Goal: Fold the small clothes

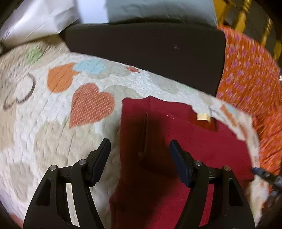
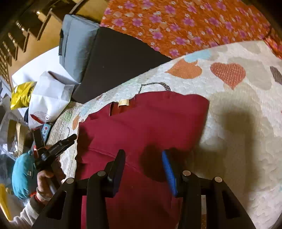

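Observation:
A dark red garment lies flat and folded on a quilt with heart patches; a small beige label shows at its far edge. My left gripper is open just above the garment's left edge, one finger over the quilt, the other over the red cloth. My right gripper hangs low over the garment's near part with its jaws apart and no cloth between the pads. The right wrist view also shows the left gripper beside the garment, held by a hand.
A black cushion borders the quilt's far side, with a grey pillow behind it. An orange flowered cloth lies alongside. A white bag and a yellow bag sit off the quilt.

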{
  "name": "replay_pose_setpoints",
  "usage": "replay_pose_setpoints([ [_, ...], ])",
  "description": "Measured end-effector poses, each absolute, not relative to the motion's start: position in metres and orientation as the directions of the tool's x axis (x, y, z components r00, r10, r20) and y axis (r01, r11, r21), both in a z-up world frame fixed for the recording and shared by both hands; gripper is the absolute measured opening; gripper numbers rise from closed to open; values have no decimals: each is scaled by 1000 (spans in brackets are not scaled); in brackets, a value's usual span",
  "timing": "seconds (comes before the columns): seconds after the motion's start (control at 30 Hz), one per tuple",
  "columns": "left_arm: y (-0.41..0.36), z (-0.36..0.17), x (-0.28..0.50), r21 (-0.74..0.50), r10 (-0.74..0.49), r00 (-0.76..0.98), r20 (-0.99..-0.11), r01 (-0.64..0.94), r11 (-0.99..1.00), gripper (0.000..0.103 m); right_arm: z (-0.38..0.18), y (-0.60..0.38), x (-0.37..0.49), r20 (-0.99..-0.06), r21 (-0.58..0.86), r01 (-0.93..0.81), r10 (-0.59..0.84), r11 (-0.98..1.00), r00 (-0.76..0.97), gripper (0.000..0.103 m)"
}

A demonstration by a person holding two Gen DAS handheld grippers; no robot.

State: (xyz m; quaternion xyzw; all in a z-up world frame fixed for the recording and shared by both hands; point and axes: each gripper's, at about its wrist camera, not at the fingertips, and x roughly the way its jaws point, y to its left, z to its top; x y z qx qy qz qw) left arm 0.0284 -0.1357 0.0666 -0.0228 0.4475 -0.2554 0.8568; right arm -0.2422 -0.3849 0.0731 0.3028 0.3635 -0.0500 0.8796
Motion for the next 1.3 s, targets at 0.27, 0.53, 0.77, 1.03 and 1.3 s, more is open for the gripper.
replay_pose_setpoints([
  [0.27,-159,68,32,-222,-469,480,-741,484,846,68,80,-368,-235,-645,502,238,177,832,743,42],
  [0.53,-168,49,35,-213,-439,442,-782,473,855,31,83,-371,-238,-628,506,245,159,827,761,42],
  [0.77,-146,82,23,-340,-549,418,-724,476,811,12,87,-382,-245,-645,451,326,50,831,763,42],
  [1.03,-116,78,11,-297,-471,433,-769,410,862,10,60,-359,-216,-749,255,322,-24,912,663,42],
  [1.3,-98,71,22,-355,-471,411,-780,329,875,10,74,-337,-216,-710,252,253,1,934,704,42],
])
